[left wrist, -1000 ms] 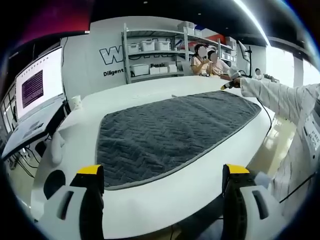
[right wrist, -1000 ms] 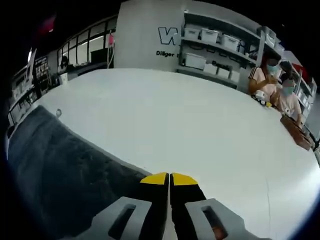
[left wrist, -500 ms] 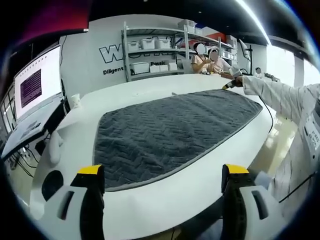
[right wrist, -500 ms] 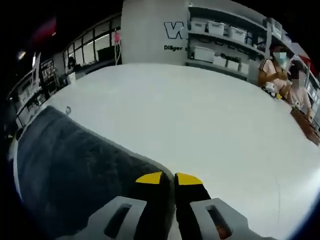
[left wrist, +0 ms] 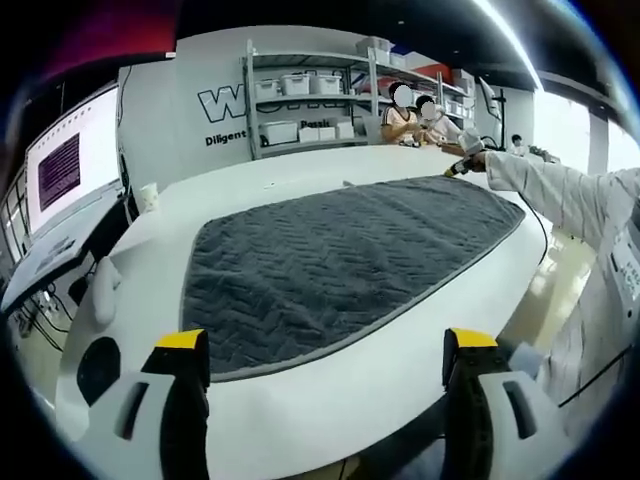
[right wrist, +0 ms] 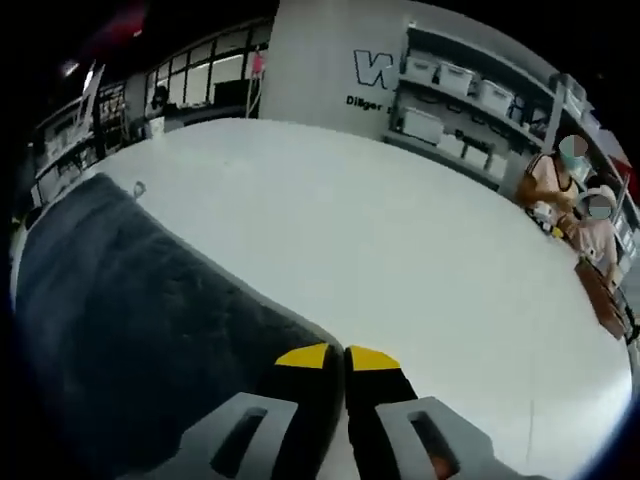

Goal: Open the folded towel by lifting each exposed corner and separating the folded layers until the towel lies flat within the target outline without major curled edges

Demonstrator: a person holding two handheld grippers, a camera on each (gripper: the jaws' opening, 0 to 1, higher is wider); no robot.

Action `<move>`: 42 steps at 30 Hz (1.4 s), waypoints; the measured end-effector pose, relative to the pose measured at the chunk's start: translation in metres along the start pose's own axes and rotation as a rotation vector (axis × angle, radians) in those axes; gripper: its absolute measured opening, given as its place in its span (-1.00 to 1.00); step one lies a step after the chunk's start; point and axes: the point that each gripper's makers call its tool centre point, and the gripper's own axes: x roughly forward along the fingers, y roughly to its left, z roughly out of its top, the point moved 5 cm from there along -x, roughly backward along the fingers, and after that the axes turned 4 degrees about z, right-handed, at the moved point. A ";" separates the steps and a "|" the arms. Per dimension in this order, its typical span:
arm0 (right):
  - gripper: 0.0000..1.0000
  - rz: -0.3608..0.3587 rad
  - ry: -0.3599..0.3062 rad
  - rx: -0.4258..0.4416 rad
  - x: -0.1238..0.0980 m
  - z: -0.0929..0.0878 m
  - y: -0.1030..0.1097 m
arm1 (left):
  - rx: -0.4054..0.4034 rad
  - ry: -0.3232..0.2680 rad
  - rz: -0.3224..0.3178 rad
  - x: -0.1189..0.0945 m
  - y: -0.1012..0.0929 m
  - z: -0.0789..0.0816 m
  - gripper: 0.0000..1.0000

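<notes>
Two grippers work a grey towel (left wrist: 340, 265) spread on the white table (left wrist: 330, 400). Left gripper (left wrist: 325, 350) is spread wide, towel beyond its fingertips. Right gripper (right wrist: 337, 354) is pinched together at the towel's corner (right wrist: 310, 335); whether it grips cloth, I cannot tell.

Left view faces across the towel (left wrist: 340, 265); right view seemingly hugs its corner (right wrist: 150, 310)

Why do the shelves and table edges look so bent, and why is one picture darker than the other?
Fisheye lenses bow straight lines: in the left gripper view the white table and metal shelving curve. The right gripper view looks dimmer and softer, the dark grey woven towel nearly black beside the right tongs; window glare brightens the left gripper view's right side.
</notes>
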 end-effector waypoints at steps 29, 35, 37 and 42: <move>-1.00 -0.254 0.259 -0.754 0.015 0.010 0.007 | -0.019 0.003 0.006 -0.003 0.005 -0.006 0.90; -1.00 -0.263 0.270 -0.759 0.015 0.010 0.006 | -0.026 -0.001 0.017 -0.006 0.009 -0.005 0.90; -1.00 -0.255 0.261 -0.727 0.015 0.011 0.004 | -0.025 0.000 0.018 -0.007 0.010 -0.005 0.90; -1.00 -0.249 0.241 -0.649 0.012 0.011 0.006 | -0.032 -0.005 0.018 -0.007 0.010 -0.005 0.90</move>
